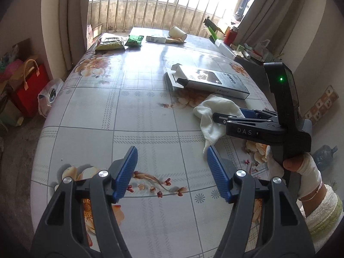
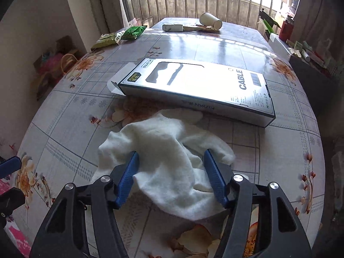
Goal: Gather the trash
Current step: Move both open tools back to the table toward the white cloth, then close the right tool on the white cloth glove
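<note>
Crumpled white cloth rag (image 2: 169, 161) on near part of glossy floral-patterned tablecloth (image 1: 129, 111), just in front of flat silver cable box (image 2: 200, 86). Right gripper (image 2: 171, 173) straddling rag, blue pads at both sides of fabric, jaws partly open, firm pinch not evident. Left gripper (image 1: 172, 169) over bare tablecloth, jaws well apart, nothing between. Far end of table: green snack packets (image 1: 134, 40), tipped paper cup (image 1: 177, 32), small white carton (image 1: 155, 39). Barred window (image 1: 154, 4), beige curtains (image 1: 58, 21) beyond; red bag (image 1: 30, 90) on floor.
</note>
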The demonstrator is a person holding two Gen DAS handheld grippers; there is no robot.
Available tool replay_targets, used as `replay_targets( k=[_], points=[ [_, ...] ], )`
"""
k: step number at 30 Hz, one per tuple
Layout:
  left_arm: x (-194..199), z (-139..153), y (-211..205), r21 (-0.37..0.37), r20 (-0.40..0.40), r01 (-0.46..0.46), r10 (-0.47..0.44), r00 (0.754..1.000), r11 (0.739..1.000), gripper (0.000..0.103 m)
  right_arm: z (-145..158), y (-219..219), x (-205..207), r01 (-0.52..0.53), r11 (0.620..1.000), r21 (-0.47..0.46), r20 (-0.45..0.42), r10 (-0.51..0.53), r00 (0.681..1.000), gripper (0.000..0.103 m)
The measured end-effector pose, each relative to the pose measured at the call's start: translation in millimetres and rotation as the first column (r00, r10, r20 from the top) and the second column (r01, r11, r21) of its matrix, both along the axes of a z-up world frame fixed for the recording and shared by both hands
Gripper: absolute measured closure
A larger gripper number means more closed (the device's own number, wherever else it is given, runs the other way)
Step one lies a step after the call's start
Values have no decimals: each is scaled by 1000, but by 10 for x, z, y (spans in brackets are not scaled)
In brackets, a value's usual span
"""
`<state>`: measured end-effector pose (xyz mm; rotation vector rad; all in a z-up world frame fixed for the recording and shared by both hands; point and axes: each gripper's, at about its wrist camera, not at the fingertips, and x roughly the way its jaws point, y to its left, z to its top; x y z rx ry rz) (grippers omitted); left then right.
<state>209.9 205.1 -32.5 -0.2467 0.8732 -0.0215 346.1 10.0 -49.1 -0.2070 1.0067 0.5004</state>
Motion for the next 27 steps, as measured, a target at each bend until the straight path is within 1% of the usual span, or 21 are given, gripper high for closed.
replay_targets(
  k=[4,7,14,17,22,27],
  points=[
    [-9,-52,22,12,-26,-30,31,999,999,40,2,-1,-3,0,1000,-17,13,1,1000,48],
    [-29,-75,55,29,-31,-49,50,998,998,40,7,-22,2,5,1000,-15,13,-5,1000,51],
    [-112,-67,80,78,-18,-76,77,997,994,40,16,-102,4,31,999,-6,-4,-31,1000,65],
    [-128,-56,76,90,-12,-77,79,997,993,40,20,-141,-2,38,999,-1,-11,-38,999,68],
    [-130,-20,75,108,0,-78,78,997,991,40,17,-201,-33,41,999,4,-17,-41,999,71],
    [-139,-1,56,122,5,-77,77,997,990,40,16,-278,-77,46,999,6,-17,-46,999,72]
  ],
)
